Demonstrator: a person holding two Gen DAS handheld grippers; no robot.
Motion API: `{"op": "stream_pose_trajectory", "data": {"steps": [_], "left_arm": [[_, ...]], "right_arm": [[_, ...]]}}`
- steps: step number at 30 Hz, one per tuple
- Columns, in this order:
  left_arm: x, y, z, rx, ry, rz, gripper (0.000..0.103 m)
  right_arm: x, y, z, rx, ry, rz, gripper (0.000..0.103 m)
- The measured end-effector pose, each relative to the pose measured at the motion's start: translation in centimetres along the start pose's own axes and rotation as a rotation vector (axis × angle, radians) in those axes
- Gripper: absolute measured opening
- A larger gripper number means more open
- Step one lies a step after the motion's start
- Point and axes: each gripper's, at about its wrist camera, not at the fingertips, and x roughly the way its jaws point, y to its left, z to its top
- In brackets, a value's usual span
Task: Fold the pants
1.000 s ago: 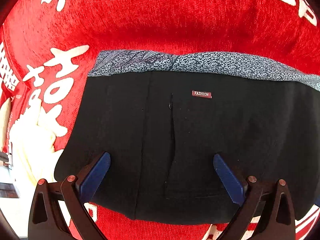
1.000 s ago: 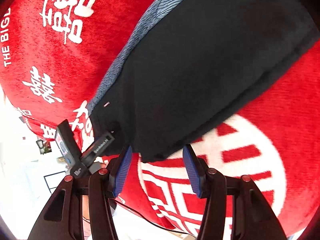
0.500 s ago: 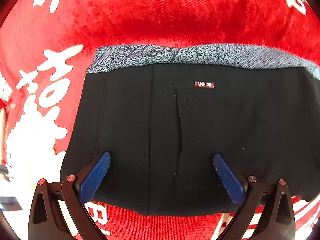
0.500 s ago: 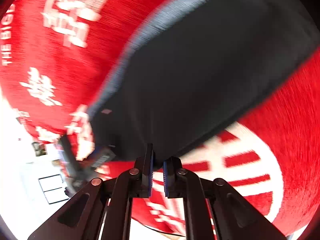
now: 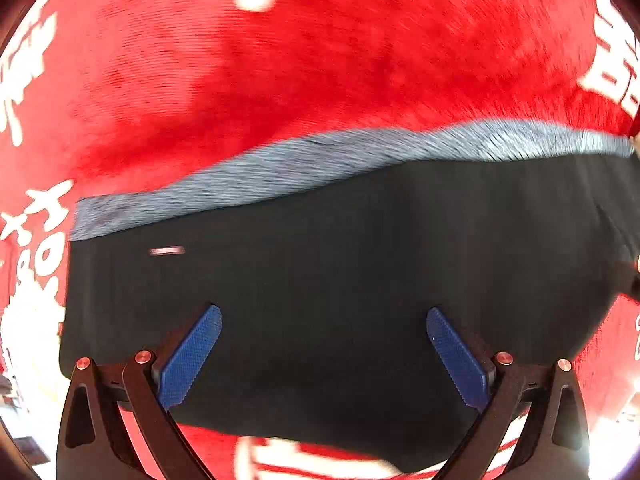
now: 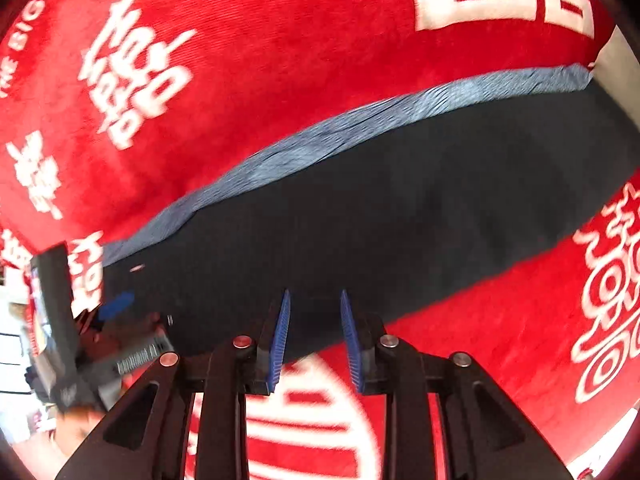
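Observation:
The black pants (image 5: 340,280) lie folded flat on a red blanket, with a grey patterned waistband (image 5: 304,168) along the far edge and a small red label (image 5: 167,251) at the left. My left gripper (image 5: 322,320) is wide open and empty above the near part of the pants. In the right wrist view the pants (image 6: 380,216) run diagonally. My right gripper (image 6: 314,304) stands part open at their near edge with nothing between its blue pads. The left gripper (image 6: 116,304) shows at the left of that view.
The red blanket (image 5: 320,60) with white characters covers the surface around the pants. It also fills the right wrist view (image 6: 240,60). Its edge and a bright room show at the lower left (image 6: 16,352).
My right gripper closed on the pants' near edge half a second ago and has since opened part way. Both views have swung, and the left view has slid right along the pants.

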Motion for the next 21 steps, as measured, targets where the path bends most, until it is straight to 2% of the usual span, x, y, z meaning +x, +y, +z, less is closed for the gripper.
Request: {"op": "stream_pose_trajectory", "data": {"steps": [2, 4, 8, 11, 14, 16, 21], "left_arm": [[1.4, -0.9, 0.0, -0.018, 0.038, -0.006, 0.103], [1.8, -0.4, 0.2, -0.071, 0.038, -0.039, 0.103], [2.7, 1.3, 0.6, -0.138, 0.090, -0.115, 0.103], [2.6, 1.1, 0.6, -0.122, 0.081, -0.091, 0.103], [2.3, 0.5, 0.4, -0.128, 0.078, -0.072, 0.103], [2.2, 0.3, 0.3, -0.138, 0.080, -0.070, 0.103], [2.0, -0.3, 0.2, -0.127, 0.074, -0.044, 0.103]], "right_arm": [[0.6, -1.4, 0.5, 0.008, 0.005, -0.028, 0.029], [1.6, -3.5, 0.6, 0.047, 0.045, -0.063, 0.029], [1.6, -6.0, 0.3, 0.117, 0.040, 0.018, 0.029], [1.9, -5.2, 0.2, 0.048, 0.036, -0.019, 0.029], [2.0, -4.1, 0.2, -0.012, 0.029, -0.050, 0.038], [2.1, -3.4, 0.3, -0.027, 0.034, -0.047, 0.041], [1.9, -4.1, 0.2, -0.004, 0.059, 0.000, 0.041]]}}
